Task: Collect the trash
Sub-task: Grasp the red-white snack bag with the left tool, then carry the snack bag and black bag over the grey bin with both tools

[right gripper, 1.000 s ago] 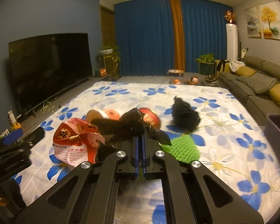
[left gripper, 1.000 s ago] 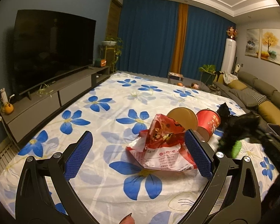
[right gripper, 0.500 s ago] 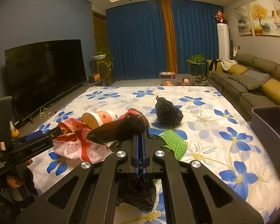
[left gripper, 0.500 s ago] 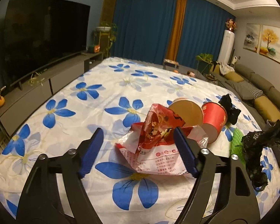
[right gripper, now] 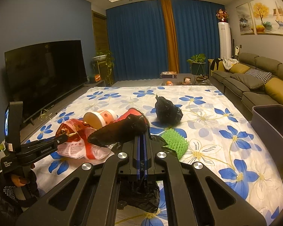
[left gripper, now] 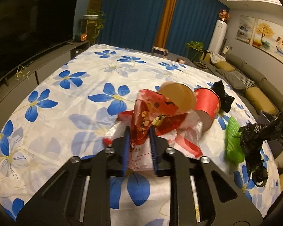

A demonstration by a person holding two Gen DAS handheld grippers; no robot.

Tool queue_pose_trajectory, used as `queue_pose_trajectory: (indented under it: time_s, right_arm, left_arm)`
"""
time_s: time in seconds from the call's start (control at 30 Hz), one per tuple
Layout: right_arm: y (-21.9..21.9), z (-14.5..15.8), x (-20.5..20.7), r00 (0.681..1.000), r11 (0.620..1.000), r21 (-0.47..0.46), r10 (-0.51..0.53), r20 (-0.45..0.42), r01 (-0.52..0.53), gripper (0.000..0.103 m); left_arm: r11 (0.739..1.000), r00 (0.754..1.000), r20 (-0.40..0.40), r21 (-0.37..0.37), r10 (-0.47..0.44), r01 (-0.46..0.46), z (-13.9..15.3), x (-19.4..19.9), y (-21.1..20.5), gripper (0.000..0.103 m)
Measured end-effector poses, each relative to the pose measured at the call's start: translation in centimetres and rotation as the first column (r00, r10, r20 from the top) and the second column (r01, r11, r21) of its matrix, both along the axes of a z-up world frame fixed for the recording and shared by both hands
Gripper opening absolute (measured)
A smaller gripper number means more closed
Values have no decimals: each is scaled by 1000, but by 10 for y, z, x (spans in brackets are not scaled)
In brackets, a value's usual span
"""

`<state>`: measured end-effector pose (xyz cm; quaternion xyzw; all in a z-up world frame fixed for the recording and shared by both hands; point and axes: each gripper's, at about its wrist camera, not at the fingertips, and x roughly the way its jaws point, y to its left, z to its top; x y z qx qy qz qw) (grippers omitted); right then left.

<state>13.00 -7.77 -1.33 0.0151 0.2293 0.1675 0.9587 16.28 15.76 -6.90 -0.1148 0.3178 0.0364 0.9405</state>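
Underneath, floral sheet [right gripper: 207,120] (blue blooms); sofa [right gripper: 254,79] alongside, TV [right gripper: 45,71] opposite.

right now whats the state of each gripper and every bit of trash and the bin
left gripper: closed on the red and white snack bag
right gripper: shut on a black plastic bag
beige paper cup: tipped on its side
red paper cup: tipped on its side
second black bag: bunched up, lying free on the sheet
green foam net: lying loose
grey bin: open, uncovered
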Motion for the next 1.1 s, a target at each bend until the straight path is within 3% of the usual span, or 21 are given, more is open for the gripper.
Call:
queue_pose_trajectory:
  time_s: [0.27, 0.7, 1.1]
  right_arm:
    - [-9, 1, -5, 1000, 1000, 8, -11, -3, 11, 4]
    - [-39, 11, -24, 999, 999, 24, -37, 27, 36, 4]
    - [-66, 27, -40, 994, 996, 54, -81, 68, 77, 4]
  left_arm:
    - [1000, 1000, 24, 0, -8, 8, 6, -14, -9, 5]
    - [999, 993, 112, -13, -29, 30, 30, -58, -27, 4]
    - [998, 985, 159, 3, -68, 69, 49, -70, -48, 4]
